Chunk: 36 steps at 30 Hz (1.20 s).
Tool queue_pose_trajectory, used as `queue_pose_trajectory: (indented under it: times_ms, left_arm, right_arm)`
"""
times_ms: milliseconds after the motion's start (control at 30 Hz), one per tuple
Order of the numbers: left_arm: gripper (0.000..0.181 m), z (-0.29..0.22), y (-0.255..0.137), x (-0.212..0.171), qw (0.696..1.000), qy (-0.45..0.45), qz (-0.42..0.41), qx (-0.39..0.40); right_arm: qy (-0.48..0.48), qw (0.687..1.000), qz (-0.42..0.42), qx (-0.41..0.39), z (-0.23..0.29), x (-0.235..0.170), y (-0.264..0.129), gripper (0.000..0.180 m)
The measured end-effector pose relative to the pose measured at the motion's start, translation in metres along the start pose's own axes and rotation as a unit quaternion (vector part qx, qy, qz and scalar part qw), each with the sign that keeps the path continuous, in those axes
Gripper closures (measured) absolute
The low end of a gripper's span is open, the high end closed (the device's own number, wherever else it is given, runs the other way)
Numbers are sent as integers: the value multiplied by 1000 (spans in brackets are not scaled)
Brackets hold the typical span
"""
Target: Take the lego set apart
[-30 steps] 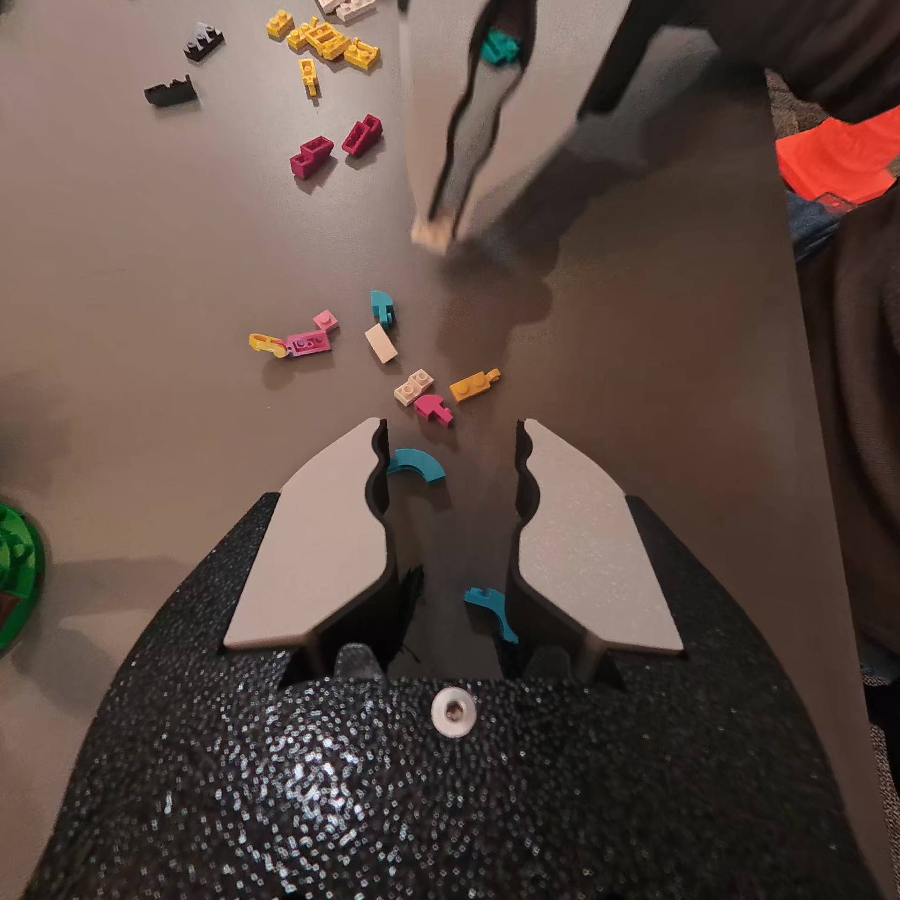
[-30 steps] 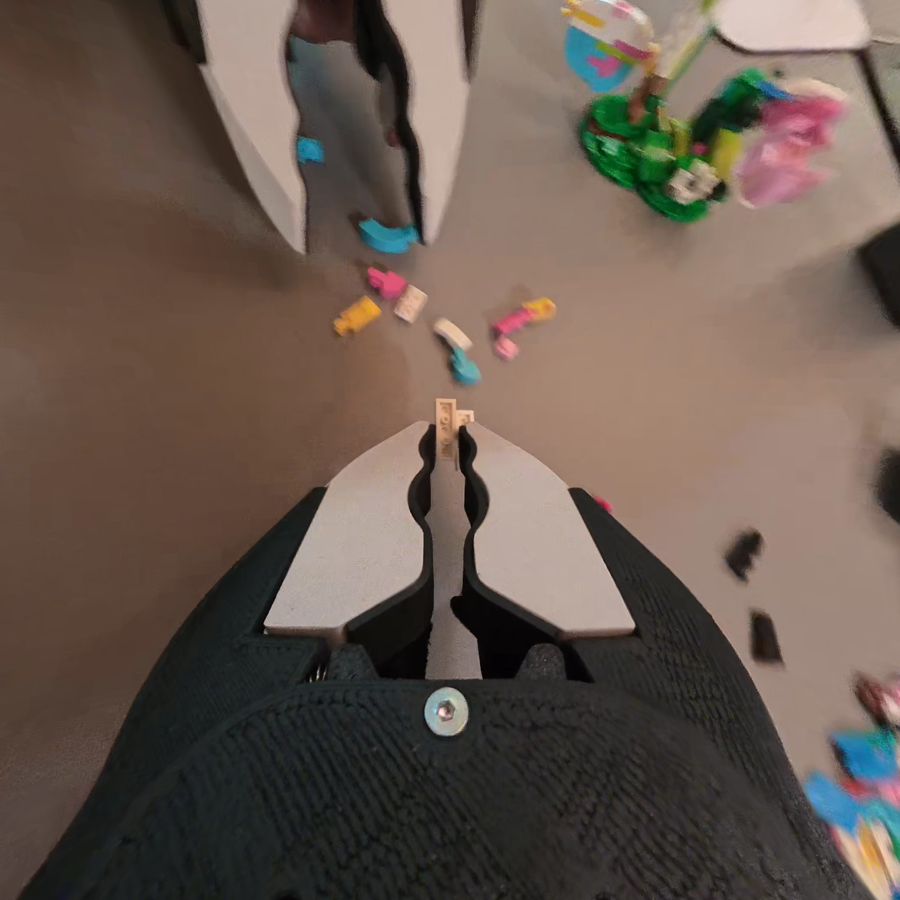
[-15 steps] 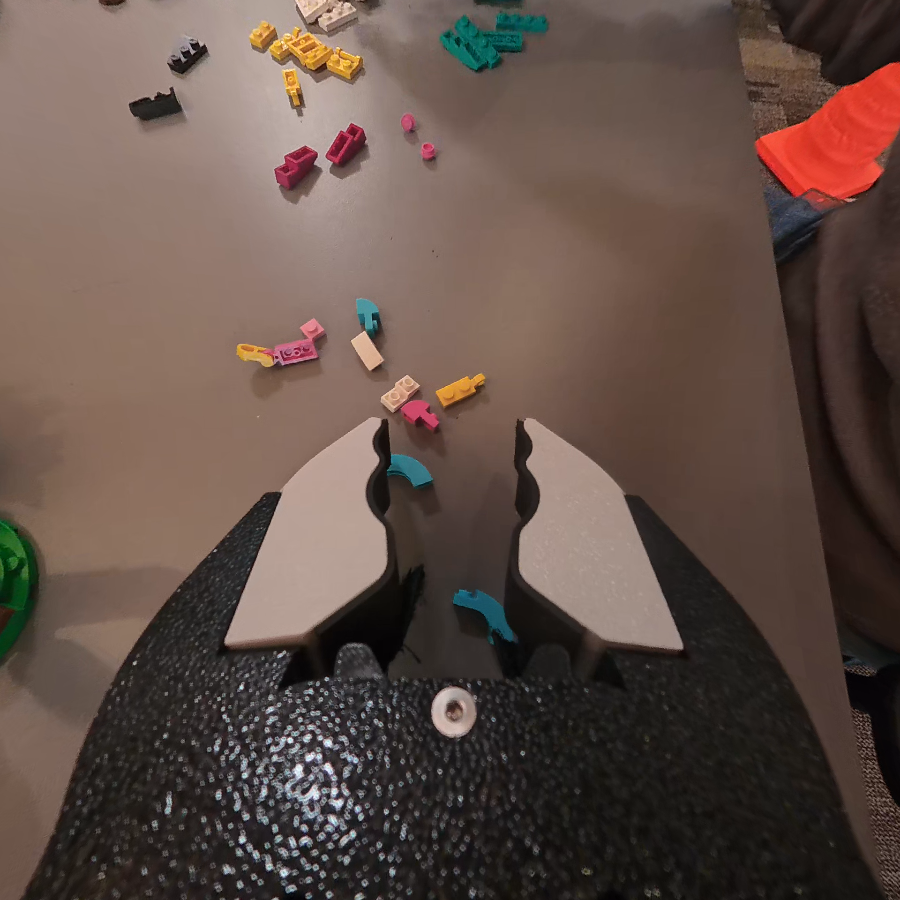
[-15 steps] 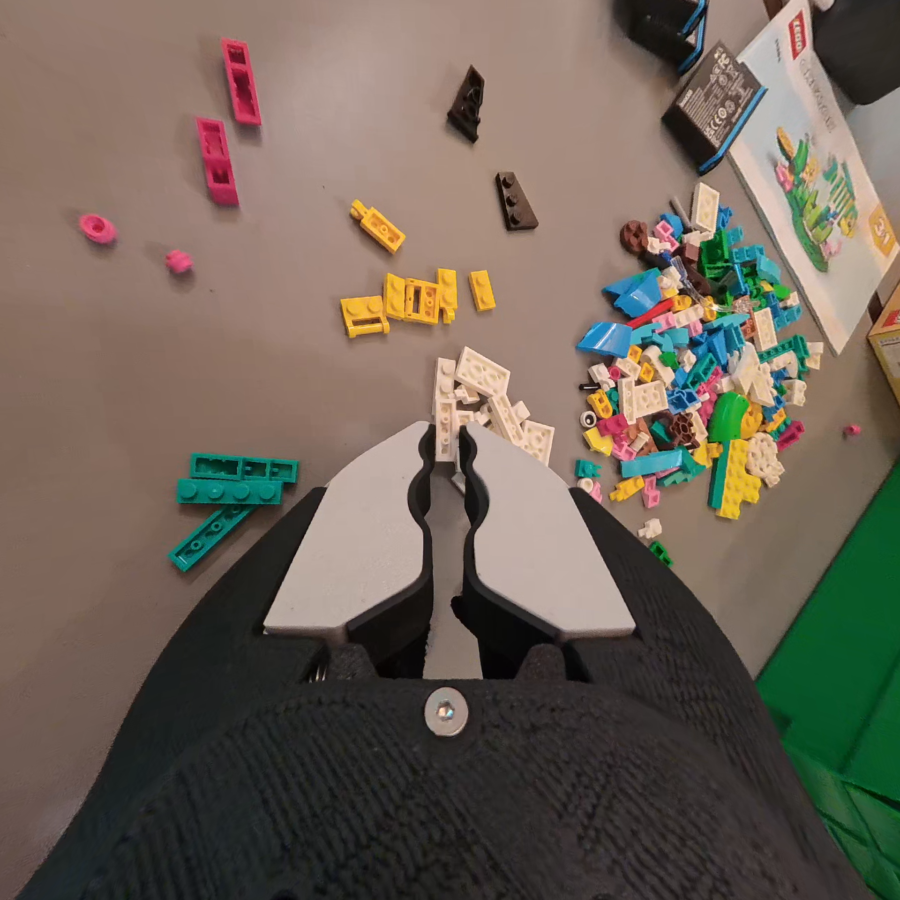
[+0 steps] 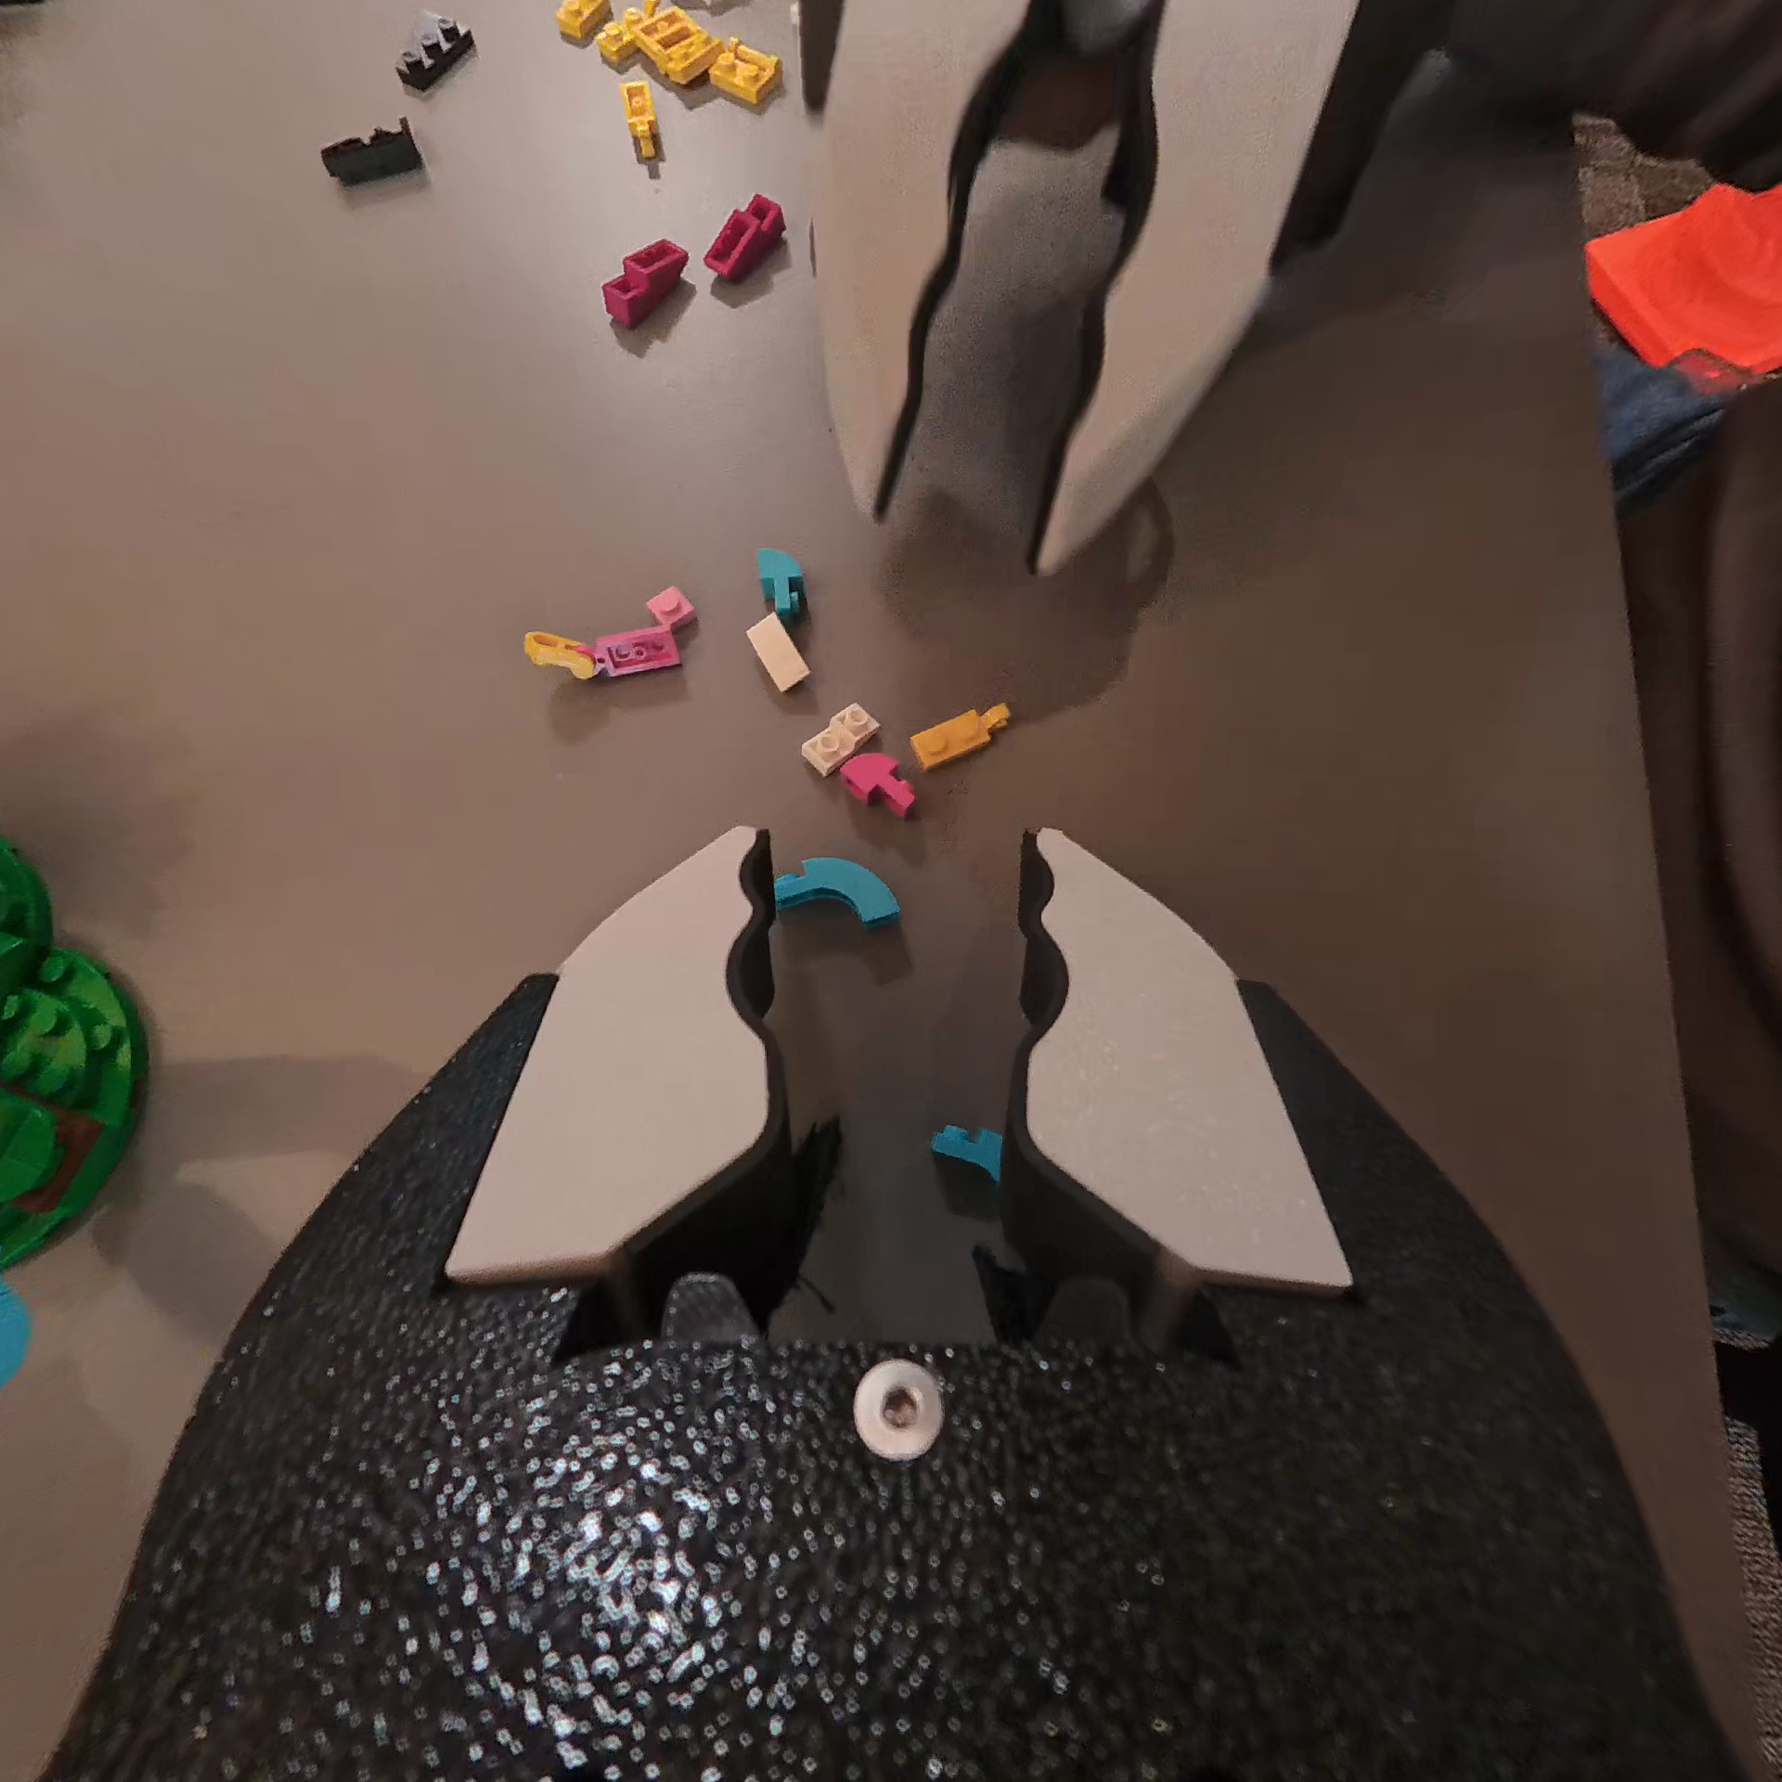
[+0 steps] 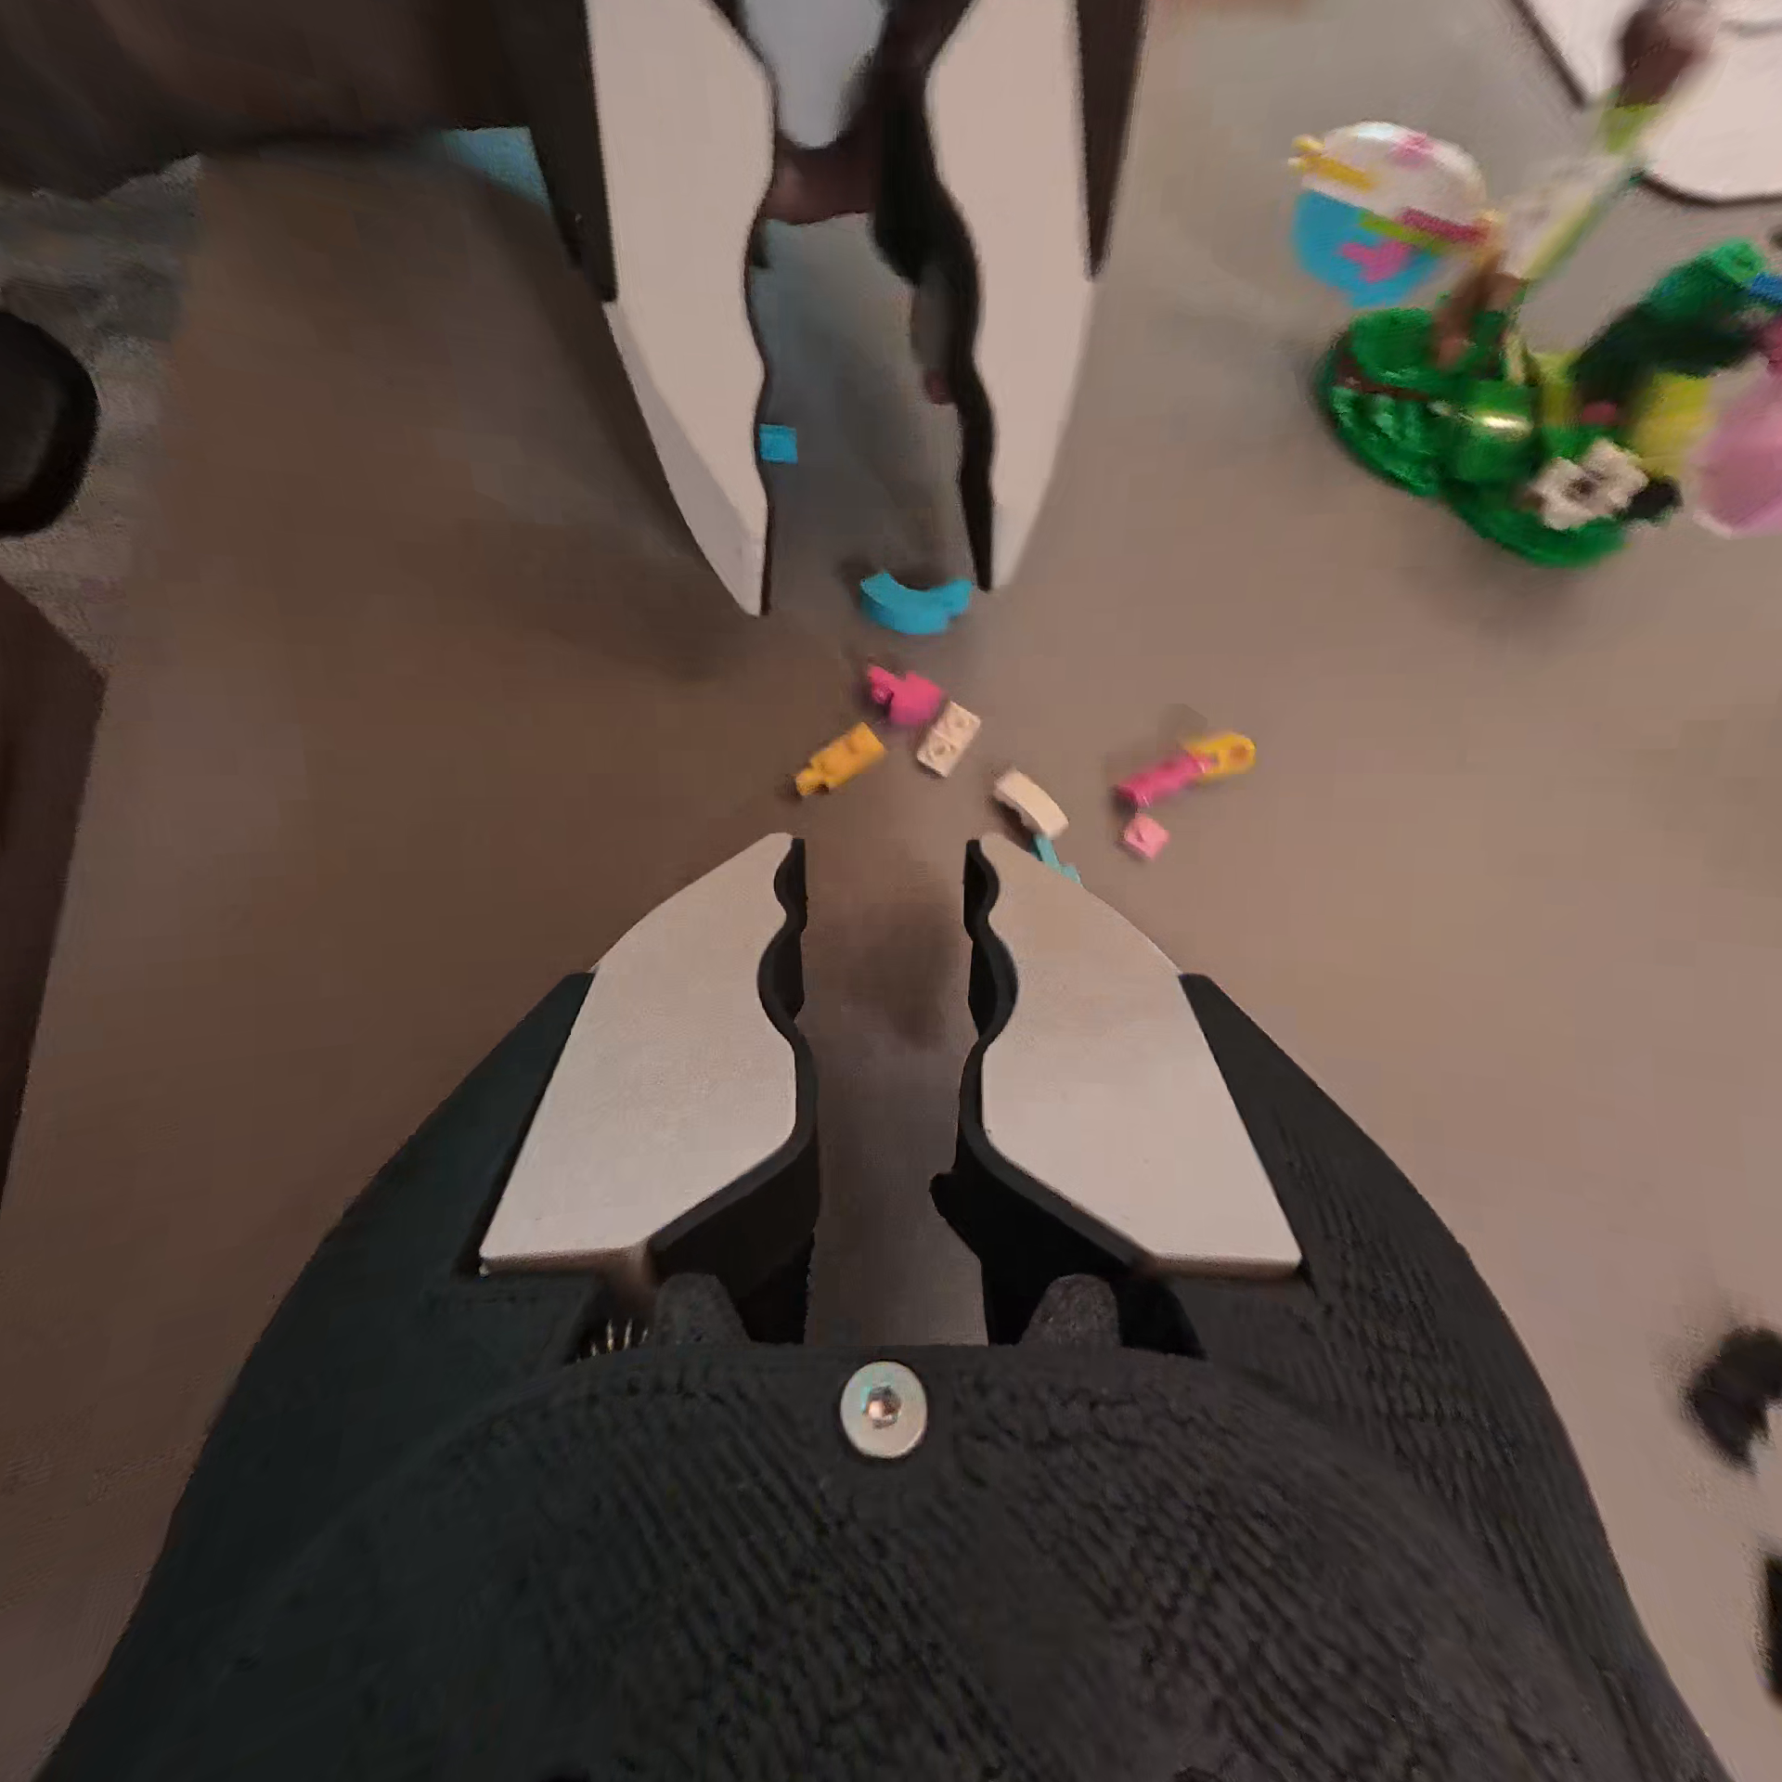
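Observation:
My left gripper (image 5: 897, 849) is open and empty, low over the brown table (image 5: 337, 579). A teal arch piece (image 5: 839, 887) lies at its left fingertip, and a small teal piece (image 5: 964, 1147) lies between its fingers. My right gripper (image 6: 879, 849) is open and empty and faces the left gripper (image 6: 873, 588) across a scatter of small loose pieces. It also shows in the left wrist view (image 5: 964, 535), blurred. The green lego set (image 6: 1543, 424) stands at the far right of the right wrist view, and its edge shows in the left wrist view (image 5: 58, 1061).
Between the grippers lie a magenta piece (image 5: 877, 779), a tan plate (image 5: 839, 738), an orange plate (image 5: 955, 738), a white tile (image 5: 777, 653) and a pink-yellow piece (image 5: 617, 651). Farther off are yellow pieces (image 5: 689, 43), dark magenta bricks (image 5: 694, 265) and black pieces (image 5: 371, 154). The table edge runs down the right. Some 6 centimeters of space lies between my two pairs of fingers. The green lego set (image 6: 1543, 424) sits 15 centimeters or so from the ends of my left fingers.
My right gripper was shut on a small pale piece, swung over to the piles of sorted pieces, and is now back facing the left gripper, open and empty. The left gripper has barely moved.

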State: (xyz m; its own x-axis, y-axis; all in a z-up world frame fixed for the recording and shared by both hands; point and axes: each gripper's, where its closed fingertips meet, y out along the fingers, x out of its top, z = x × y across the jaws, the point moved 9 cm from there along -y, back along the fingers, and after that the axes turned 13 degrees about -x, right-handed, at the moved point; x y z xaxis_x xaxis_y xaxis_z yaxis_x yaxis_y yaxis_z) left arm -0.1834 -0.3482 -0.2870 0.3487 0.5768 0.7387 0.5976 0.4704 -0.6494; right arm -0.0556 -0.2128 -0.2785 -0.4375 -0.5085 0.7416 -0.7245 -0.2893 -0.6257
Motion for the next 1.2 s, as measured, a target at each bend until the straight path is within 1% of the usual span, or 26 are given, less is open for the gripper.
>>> queue_pose_trajectory:
  times_ms: [33,100,233,433,467,500,633,733,867,967,1033,1100,1200]
  left_arm:
    - [133,0,0,0,1000,-1,1,-2]
    - [134,0,1,-1,1000,-2,3,-7]
    - [134,-1,2,-1,1000,-1,3,-11]
    - [135,-1,1,-1,1000,-1,3,-11]
    - [135,-1,1,-1,1000,0,2,-10]
    - [135,-1,1,-1,1000,0,2,-10]
    - [138,1,-2,2,1000,3,-13,16]
    - [142,0,-3,10,998,11,-49,25]
    - [141,-2,2,14,998,27,-36,41]
    - [142,-5,3,15,998,32,-33,36]
    - [142,-6,4,16,998,31,-34,33]
    - [142,-6,4,16,998,31,-32,33]
    - [142,-6,6,16,999,31,-29,33]
  right_arm:
    - [-20,1000,3,4,3,3,9,149]
    - [-49,999,14,-1,0,6,20,149]
    - [-65,998,18,9,-17,15,24,154]
    - [-126,987,88,47,-27,22,41,161]
    - [-132,985,95,49,-27,22,44,165]
    - [-134,985,97,52,-27,22,45,172]
    - [-138,985,96,49,-25,22,43,173]
    - [-131,988,80,26,-24,20,25,173]
    - [-103,990,78,-63,-37,0,-26,173]
    - [-33,982,114,-145,-62,-39,-75,173]
    - [8,967,157,-201,-78,-69,-100,173]
    - [27,952,193,-235,-86,-92,-114,173]
    - [31,939,223,-260,-91,-111,-120,173]
